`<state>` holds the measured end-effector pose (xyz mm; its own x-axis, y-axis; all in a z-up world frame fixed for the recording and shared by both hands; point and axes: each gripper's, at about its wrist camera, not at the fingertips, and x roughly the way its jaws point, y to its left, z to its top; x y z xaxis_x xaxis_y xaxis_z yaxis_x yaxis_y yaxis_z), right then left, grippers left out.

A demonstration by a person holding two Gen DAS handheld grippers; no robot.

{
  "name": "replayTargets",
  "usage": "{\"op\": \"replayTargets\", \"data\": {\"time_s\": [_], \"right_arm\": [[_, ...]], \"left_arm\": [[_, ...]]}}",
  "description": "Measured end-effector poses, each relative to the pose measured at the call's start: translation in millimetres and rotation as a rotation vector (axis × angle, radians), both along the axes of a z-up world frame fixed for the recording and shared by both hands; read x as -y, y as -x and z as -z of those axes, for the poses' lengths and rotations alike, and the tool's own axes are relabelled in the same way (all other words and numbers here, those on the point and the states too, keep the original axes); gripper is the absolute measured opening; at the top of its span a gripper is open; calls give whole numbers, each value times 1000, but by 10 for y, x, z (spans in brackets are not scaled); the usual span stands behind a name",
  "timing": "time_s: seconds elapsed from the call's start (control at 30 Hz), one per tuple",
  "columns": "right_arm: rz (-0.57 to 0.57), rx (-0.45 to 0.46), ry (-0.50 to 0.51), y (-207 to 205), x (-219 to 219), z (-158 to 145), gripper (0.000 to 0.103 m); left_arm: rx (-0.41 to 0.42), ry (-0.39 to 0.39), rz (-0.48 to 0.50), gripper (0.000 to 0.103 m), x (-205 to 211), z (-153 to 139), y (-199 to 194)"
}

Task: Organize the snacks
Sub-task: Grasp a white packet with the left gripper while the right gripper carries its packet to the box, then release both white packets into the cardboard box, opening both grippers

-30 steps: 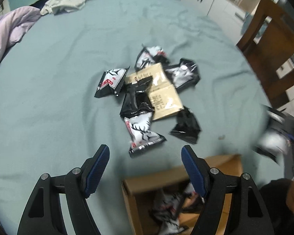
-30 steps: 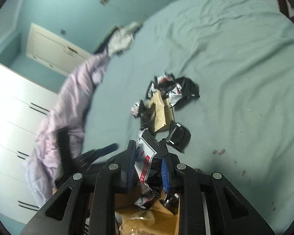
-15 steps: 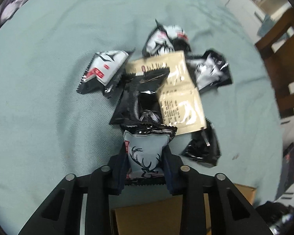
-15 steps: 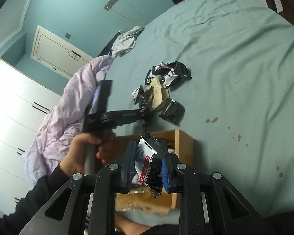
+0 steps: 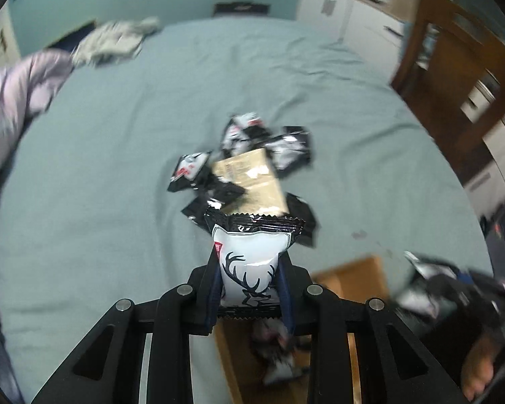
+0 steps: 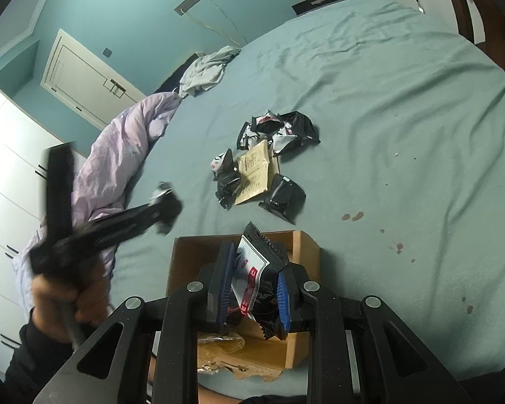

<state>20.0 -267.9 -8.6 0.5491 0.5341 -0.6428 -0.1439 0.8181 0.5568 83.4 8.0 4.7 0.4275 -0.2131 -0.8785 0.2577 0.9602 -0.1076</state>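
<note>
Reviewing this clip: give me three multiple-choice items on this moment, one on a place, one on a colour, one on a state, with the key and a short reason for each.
1. Where does the cardboard box sit?
A. on the wooden chair
B. on the teal bedsheet, nearer the camera than the loose snack pile
C. on the purple duvet

2. What colour is the flat packet in the middle of the snack pile?
A. tan
B. red
C. green

3. What is the left gripper doing?
A. standing open and empty
B. shut on a deer-print snack packet
C. shut on the box flap

Key: 1 B, the box rests on the sheet just before the pile; 2 A, it is tan with dark print; 3 B, both pads press the packet's sides.
</note>
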Motion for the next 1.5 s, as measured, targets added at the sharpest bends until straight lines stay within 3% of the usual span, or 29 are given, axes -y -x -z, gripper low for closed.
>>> {"op": "replayTargets", "data": {"time_s": [0.13,0.3,0.53,0.73,0.8,0.93,1.03,1.17,1.27,1.37,1.5], "right_arm": [[-21,-3,6,17,-24,8,21],[-49,-7,45,-13,-114,20,21],[-69,-12,115,-26,-249,15,21],[-89,-13,159,-40,-353,32,21],[-95,-15,173,-42,-381,37,21],[-96,-17,179,-30,-386,34,21],[-85,-23,155,-49,-343,36,21],[-70,-40,136,-54,-282,67,21],[-101,-51,181,-48,-371,86,21],[-148,-89,278,-75,-548,171,21],[-212,-145,366,-136,-747,278,21]], "left_arm": [[28,-14,94,28,130,-123,367],[-7,-107,131,28,299,129,673],[-48,-229,117,29,407,555,622],[-54,-291,118,32,448,733,591],[-45,-298,110,35,441,736,586],[-35,-274,105,73,434,646,588],[3,-253,105,76,437,475,610],[67,-286,110,80,400,297,659],[88,-296,91,80,293,205,659],[37,-238,90,80,203,190,618],[22,-242,77,80,187,233,589]]}}
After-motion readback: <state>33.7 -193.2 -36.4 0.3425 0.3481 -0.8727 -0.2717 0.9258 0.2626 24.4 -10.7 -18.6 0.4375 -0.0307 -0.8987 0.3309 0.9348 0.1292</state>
